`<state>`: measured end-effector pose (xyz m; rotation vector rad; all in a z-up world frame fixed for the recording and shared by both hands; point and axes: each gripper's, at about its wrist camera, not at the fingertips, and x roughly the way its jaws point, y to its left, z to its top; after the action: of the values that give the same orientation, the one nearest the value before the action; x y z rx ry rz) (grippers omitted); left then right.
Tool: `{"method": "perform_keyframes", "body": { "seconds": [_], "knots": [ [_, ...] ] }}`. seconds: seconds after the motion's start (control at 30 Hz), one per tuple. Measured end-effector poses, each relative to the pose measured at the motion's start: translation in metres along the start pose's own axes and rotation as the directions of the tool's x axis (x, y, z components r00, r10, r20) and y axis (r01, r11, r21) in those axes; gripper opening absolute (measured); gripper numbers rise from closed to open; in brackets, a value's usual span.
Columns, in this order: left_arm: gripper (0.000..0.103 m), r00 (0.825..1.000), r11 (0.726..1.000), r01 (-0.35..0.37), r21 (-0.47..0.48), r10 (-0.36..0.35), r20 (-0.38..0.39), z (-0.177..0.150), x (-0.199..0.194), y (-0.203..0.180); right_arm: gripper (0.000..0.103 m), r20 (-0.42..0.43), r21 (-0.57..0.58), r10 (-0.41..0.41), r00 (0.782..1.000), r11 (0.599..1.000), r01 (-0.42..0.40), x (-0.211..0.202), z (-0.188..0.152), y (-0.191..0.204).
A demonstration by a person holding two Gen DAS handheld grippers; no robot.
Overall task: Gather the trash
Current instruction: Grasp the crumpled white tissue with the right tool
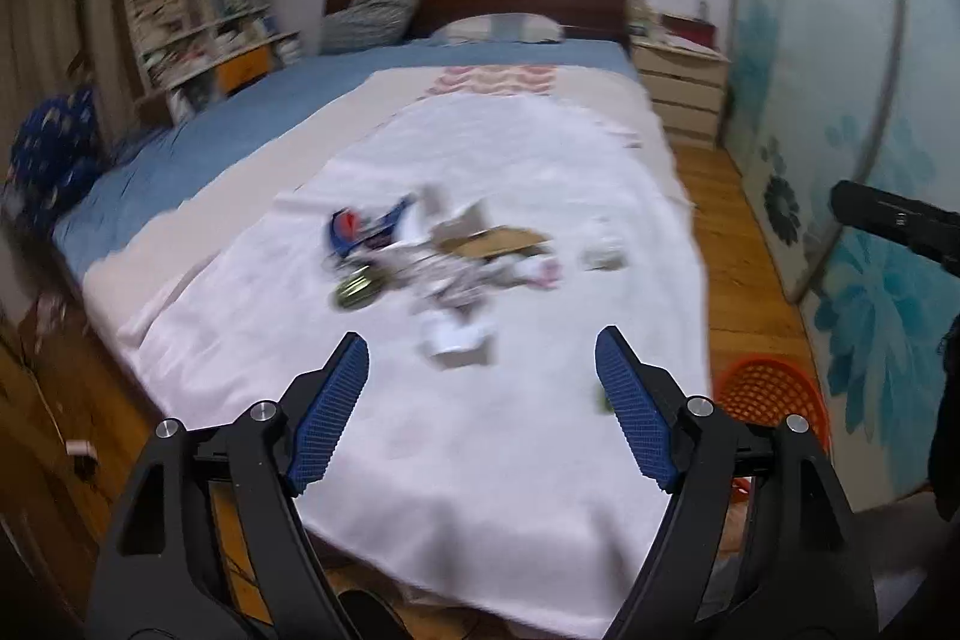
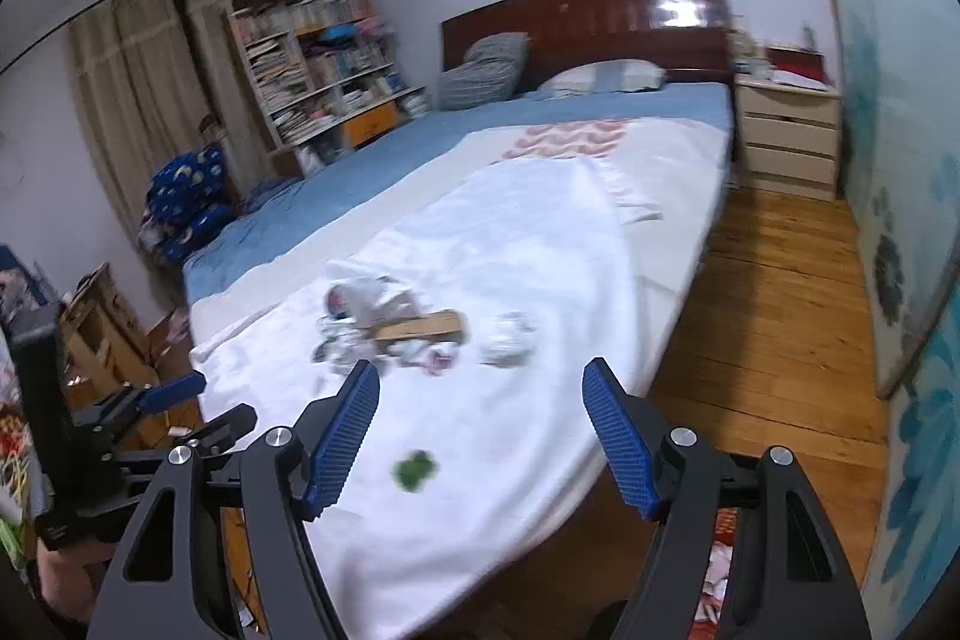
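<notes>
A bed (image 2: 600, 148) with a blue sheet and a white cloth (image 2: 510, 244) fills the middle. A dark wooden headboard (image 2: 600, 16) stands at the far end. A crowded bookshelf (image 2: 318, 64) stands far left, a pale nightstand (image 2: 786, 136) far right, above wooden floor (image 2: 774, 316).

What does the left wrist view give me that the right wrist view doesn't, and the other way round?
Only the left wrist view shows the orange mesh plastic basket on the floor beside the bed. Only the right wrist view clearly shows the small green crumpled scrap lying apart, nearer the open right gripper. Both show the blurred pile of mixed trash on the white sheet; the left gripper is open too.
</notes>
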<state>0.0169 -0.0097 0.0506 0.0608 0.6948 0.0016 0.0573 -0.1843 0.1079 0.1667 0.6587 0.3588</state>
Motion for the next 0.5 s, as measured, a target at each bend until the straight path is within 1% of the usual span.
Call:
{"method": "perform_keyframes", "body": {
  "seconds": [0.07,0.13,0.17,0.3,0.37,0.5],
  "knots": [
    [0.078,1.0,0.999,-0.005,-0.035,0.005,-0.005,-0.009,0.004,0.024,0.071,-0.013,-0.019,0.007,1.0,1.0,-0.008,0.01,-0.005,0.014],
    [0.078,1.0,0.998,-0.013,-0.066,0.012,-0.02,-0.015,0.01,0.039,0.071,-0.033,-0.045,0.004,0.999,0.999,-0.005,0.023,-0.013,0.027],
    [0.078,1.0,0.997,-0.006,-0.078,0.005,-0.021,-0.018,0.011,0.046,0.071,-0.049,-0.064,-0.002,0.999,0.998,-0.001,0.03,-0.02,0.035],
    [0.078,1.0,0.994,0.024,-0.107,-0.025,-0.007,-0.025,0.012,0.057,0.071,-0.09,-0.073,-0.014,0.996,0.997,0.007,0.051,-0.03,0.042],
    [0.078,0.999,0.994,0.034,-0.107,-0.034,-0.007,-0.029,0.013,0.059,0.071,-0.096,-0.073,-0.024,0.995,0.997,0.017,0.063,-0.028,0.036],
    [0.078,0.998,0.989,0.058,-0.132,-0.061,-0.018,-0.035,0.013,0.065,0.071,-0.091,-0.093,-0.066,0.994,0.994,0.057,0.1,-0.004,0.023]
  ]
}}
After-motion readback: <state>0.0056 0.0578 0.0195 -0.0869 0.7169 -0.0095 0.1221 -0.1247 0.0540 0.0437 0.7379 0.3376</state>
